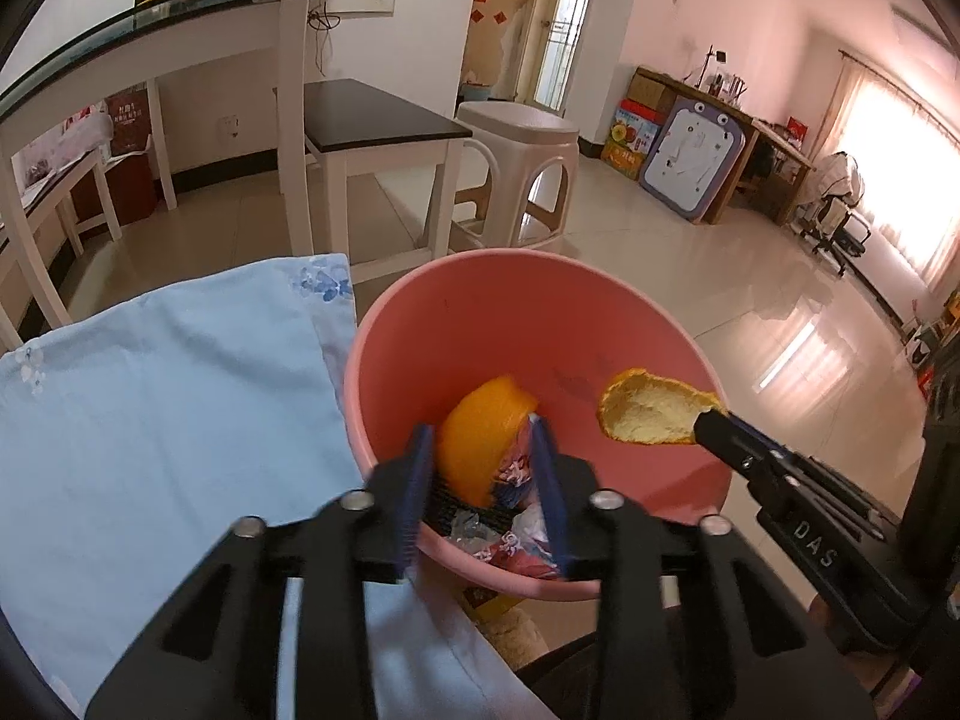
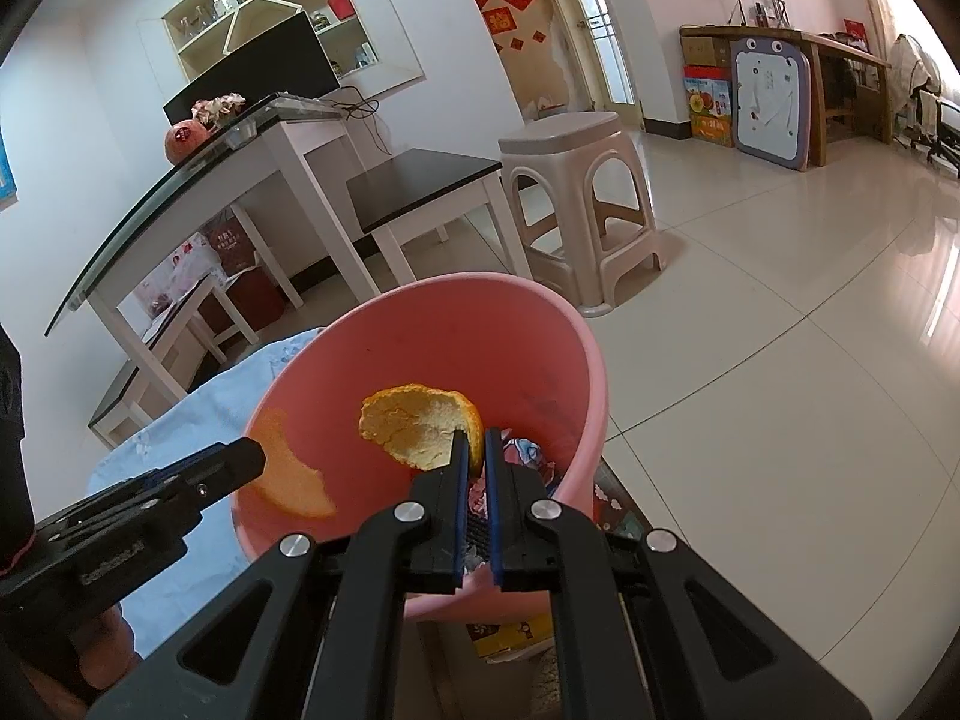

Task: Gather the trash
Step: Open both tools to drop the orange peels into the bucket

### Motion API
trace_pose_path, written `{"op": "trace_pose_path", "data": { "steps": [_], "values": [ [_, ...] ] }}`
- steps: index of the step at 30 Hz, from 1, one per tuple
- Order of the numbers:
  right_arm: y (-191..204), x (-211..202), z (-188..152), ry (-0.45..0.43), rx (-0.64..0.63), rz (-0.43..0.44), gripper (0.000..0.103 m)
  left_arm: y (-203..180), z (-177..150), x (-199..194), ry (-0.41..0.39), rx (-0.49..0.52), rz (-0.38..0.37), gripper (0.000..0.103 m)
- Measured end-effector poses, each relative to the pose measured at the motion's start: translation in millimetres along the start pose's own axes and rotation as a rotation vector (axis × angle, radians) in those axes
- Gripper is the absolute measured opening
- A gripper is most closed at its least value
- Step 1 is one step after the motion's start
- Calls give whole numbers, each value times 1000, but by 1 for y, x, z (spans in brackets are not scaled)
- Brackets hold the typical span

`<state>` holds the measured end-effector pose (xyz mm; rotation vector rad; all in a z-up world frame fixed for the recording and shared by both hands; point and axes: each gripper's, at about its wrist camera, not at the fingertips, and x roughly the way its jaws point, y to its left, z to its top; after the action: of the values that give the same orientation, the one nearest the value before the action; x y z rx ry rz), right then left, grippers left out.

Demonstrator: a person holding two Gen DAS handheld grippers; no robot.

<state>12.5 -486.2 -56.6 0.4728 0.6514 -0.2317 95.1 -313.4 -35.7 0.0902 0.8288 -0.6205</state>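
Orange peel is what we handle over the pink bin (image 1: pixel 540 324). Our right gripper (image 2: pixel 470 441) holds the curled peel (image 2: pixel 420 420) pinched at its near edge, jaws nearly closed on it, above the bin's mouth. Our left gripper (image 1: pixel 480 438) has its jaws half spread, and a second peel piece (image 1: pixel 480 438) sits loose between them, seemingly dropping in. We judge peel light, bendy and slightly slick, so gripping the rim edgewise suits it.

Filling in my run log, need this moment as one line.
left gripper: open, peel dropping | right gripper: shut on second peel | both over pink bin | wrappers inside
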Motion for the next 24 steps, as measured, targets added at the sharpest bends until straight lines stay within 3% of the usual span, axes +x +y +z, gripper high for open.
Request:
{"op": "trace_pose_path", "data": {
  "steps": [9,15,24],
  "values": [
    [-2,3,-1,-8,2,6,11,1,0,-13,-36,6,-8,38],
    [-1,-3,-3,-28,4,25,34,4,-4,-23,-45,6,-8,38],
    [16,-28,-8,-51,-32,49,50,6,-9,-45,-70,-1,-4,39]
  ]
}}
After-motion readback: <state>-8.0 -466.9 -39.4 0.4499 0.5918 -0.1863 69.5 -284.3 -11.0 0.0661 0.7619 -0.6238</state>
